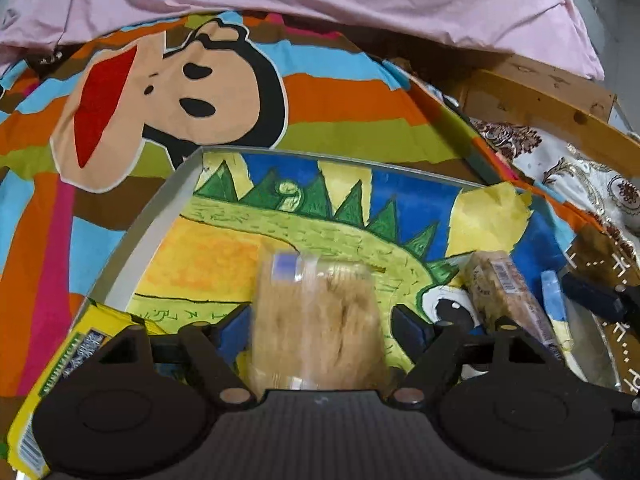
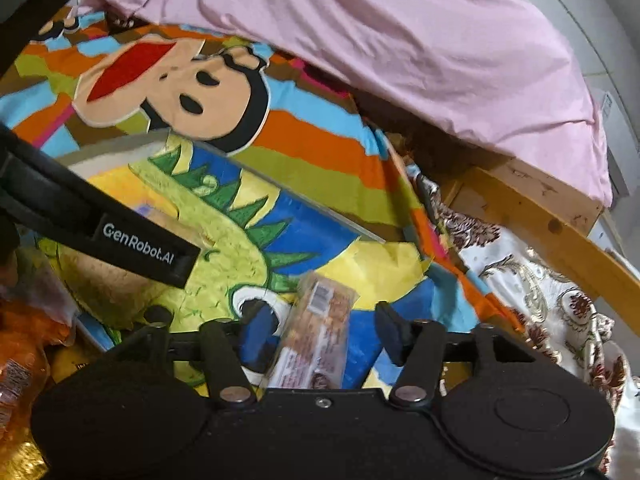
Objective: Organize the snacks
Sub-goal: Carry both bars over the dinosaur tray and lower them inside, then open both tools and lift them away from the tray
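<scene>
On the dinosaur-painted tray (image 1: 188, 184), the left gripper (image 1: 320, 328) stood open around a tan wafer packet (image 1: 316, 320), pads clear of its sides, apparently releasing it there. The right gripper (image 2: 324, 332) was likewise open around a nut bar (image 2: 316, 332), which lay beside the wafers, likely to group snacks together.

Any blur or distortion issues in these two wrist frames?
Left wrist: tan snack pack between the open left tool is motion-smeared; the tray rim bows from fisheye. Right wrist: the bar is soft, and the wooden frame curves.
</scene>
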Motion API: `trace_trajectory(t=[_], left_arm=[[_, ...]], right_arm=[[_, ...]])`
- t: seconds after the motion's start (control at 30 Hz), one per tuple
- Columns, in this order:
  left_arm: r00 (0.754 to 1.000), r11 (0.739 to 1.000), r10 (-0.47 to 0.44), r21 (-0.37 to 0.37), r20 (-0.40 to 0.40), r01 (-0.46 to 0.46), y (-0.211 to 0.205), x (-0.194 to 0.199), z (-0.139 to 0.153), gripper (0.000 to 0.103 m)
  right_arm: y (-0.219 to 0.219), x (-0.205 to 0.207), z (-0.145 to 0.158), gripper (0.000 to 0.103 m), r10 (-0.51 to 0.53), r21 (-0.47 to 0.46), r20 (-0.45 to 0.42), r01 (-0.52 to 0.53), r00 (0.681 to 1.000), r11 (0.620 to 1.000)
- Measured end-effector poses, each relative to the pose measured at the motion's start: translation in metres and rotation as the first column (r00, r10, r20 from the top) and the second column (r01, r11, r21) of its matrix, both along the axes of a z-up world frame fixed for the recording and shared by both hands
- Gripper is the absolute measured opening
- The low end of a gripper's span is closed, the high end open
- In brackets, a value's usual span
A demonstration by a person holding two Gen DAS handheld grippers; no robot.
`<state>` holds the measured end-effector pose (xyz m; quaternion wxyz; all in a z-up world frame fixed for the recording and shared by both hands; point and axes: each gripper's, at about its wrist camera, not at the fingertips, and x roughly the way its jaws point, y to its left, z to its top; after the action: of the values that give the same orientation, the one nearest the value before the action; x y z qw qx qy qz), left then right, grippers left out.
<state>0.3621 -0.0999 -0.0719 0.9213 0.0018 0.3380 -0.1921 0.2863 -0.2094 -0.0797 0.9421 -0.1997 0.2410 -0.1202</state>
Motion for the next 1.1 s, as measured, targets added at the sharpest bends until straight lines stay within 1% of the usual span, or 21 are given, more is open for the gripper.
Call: trace_trajectory(t=[0.03, 0.1, 0.13, 0.2, 0.27, 0.37, 0.43, 0.57, 0.63, 0.73, 0.83, 1.0, 1.1], left_arm=[[1.000, 1.000, 0.002, -0.008, 0.008, -0.002, 0.001, -0.002, 0.003, 0.087], [1.000, 1.000, 0.004, -0.029, 0.013, -0.004, 0.004, -0.007, 0.011, 0.089], [1.000, 0.999, 0.005, -0.038, 0.015, -0.005, 0.005, -0.009, 0.015, 0.092], [1.000, 0.998, 0.008, -0.057, 0.025, -0.006, 0.009, -0.016, 0.024, 0.095], [0.999, 0.997, 0.028, -0.068, 0.041, -0.025, 0.013, -0.027, 0.037, 0.098], [0.995, 0.993, 0.061, -0.102, 0.085, -0.052, 0.021, -0.047, 0.057, 0.102], [0.989, 0.989, 0.092, -0.124, 0.119, -0.078, 0.027, -0.062, 0.068, 0.102], [0.963, 0.976, 0.172, -0.172, 0.208, -0.137, 0.039, -0.100, 0.085, 0.102], [0.951, 0.973, 0.188, -0.178, 0.244, -0.147, 0.045, -0.118, 0.093, 0.102], [0.929, 0.965, 0.227, -0.192, 0.291, -0.176, 0.057, -0.150, 0.101, 0.102], [0.913, 0.968, 0.233, -0.167, 0.334, -0.186, 0.068, -0.180, 0.106, 0.102], [0.887, 0.968, 0.249, -0.119, 0.389, -0.219, 0.086, -0.231, 0.108, 0.102], [0.884, 0.968, 0.252, -0.116, 0.394, -0.224, 0.096, -0.253, 0.108, 0.102]], right_arm=[[-0.001, -0.003, 0.004, 0.066, -0.004, 0.000, 0.012, 0.004, 1.000, 1.000], [-0.004, -0.012, 0.016, 0.076, -0.020, 0.007, 0.043, 0.020, 0.999, 1.000], [-0.007, -0.018, 0.022, 0.080, -0.029, 0.018, 0.060, 0.028, 0.998, 0.999], [-0.012, -0.031, 0.035, 0.094, -0.050, 0.048, 0.103, 0.045, 0.993, 0.998], [-0.018, -0.048, 0.050, 0.102, -0.069, 0.087, 0.164, 0.055, 0.984, 0.995], [-0.022, -0.073, 0.071, 0.102, -0.060, 0.152, 0.252, 0.021, 0.966, 0.988], [-0.021, -0.091, 0.081, 0.102, -0.040, 0.168, 0.292, -0.010, 0.956, 0.986], [-0.017, -0.126, 0.095, 0.102, -0.030, 0.169, 0.365, -0.034, 0.931, 0.985], [-0.018, -0.146, 0.100, 0.102, -0.056, 0.201, 0.391, -0.026, 0.919, 0.979], [-0.018, -0.175, 0.102, 0.102, -0.130, 0.289, 0.390, 0.012, 0.912, 0.957], [-0.016, -0.202, 0.099, 0.102, -0.162, 0.342, 0.372, 0.027, 0.914, 0.939], [-0.009, -0.240, 0.101, 0.102, -0.176, 0.342, 0.389, 0.036, 0.904, 0.939], [-0.006, -0.259, 0.104, 0.102, -0.178, 0.334, 0.406, 0.036, 0.896, 0.942]])
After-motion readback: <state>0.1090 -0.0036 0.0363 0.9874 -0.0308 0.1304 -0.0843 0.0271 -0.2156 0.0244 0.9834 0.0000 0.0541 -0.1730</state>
